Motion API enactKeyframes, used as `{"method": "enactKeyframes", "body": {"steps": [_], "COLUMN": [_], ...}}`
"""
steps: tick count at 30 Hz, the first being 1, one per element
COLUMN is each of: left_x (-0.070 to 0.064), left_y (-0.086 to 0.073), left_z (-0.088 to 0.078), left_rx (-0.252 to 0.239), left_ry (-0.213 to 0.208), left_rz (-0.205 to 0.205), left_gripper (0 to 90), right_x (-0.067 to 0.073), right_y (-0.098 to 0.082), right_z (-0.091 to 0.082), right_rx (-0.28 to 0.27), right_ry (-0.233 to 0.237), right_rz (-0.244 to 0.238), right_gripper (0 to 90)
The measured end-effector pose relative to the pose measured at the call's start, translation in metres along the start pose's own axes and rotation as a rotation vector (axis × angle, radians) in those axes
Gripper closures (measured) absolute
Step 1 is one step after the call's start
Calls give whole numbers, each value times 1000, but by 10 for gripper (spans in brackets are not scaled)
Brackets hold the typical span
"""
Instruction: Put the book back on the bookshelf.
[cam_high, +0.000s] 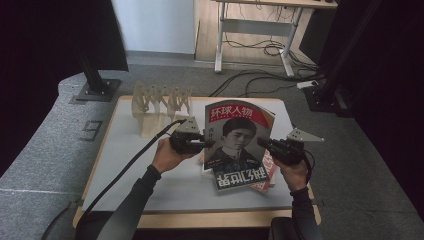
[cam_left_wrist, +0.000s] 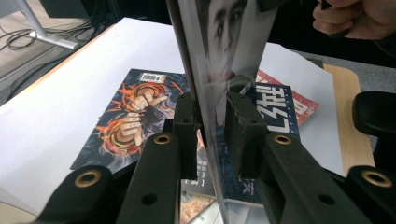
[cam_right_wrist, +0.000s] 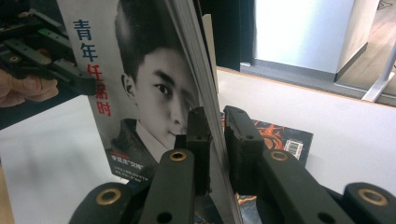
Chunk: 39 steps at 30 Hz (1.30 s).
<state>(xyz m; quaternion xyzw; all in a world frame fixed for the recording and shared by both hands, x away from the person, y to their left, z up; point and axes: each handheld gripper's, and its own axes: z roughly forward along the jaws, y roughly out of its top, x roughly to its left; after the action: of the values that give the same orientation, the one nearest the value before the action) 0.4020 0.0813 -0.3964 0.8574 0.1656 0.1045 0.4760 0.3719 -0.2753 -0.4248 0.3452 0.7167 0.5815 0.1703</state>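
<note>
Glossy thin magazine (cam_high: 236, 131) held upright above pale tabletop (cam_high: 125, 165), portrait cover facing person, long axis vertical, red title band on top. Left gripper (cam_high: 206, 143) pinches left edge; right gripper (cam_high: 262, 143) clamps right edge, black blocky jaws nearly closed on pages. Flat magazine pile (cam_high: 245, 177) underneath. Pale zigzag wooden rack (cam_high: 161, 100) behind.
</note>
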Motion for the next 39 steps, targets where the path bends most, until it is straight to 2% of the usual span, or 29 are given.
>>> {"method": "enactKeyframes", "body": {"steps": [4, 12, 19, 22, 25, 27, 32, 39], "left_x": [2, 6, 8, 9, 12, 13, 13, 7], "left_y": [6, 22, 39, 46, 50, 52, 53, 53], "left_z": [-1, -11, -17, -18, -18, -17, -17, -17], "left_rx": [-4, -43, -57, -57, -56, -51, -49, -67], "left_ry": [2, 7, 34, 31, 1, -2, 24, 32], "left_rz": [-6, -16, 6, 5, -17, -24, -34, -14], "left_gripper": [739, 728, 729, 733, 728, 726, 824, 861], "right_x": [0, 0, 0, 0, -1, -1, -2, -3], "right_y": [-1, -1, -1, -1, -1, -2, -2, -1], "right_z": [-1, 0, 0, 0, 0, 0, 0, -1], "right_rx": [-3, -6, -7, -7, -9, -10, -11, 5], "right_ry": [2, 3, 3, 3, 5, 6, 6, -27], "right_rz": [2, 4, 2, 2, 5, 6, 8, -4], "right_gripper": [798, 797, 796, 797, 797, 796, 792, 733]}}
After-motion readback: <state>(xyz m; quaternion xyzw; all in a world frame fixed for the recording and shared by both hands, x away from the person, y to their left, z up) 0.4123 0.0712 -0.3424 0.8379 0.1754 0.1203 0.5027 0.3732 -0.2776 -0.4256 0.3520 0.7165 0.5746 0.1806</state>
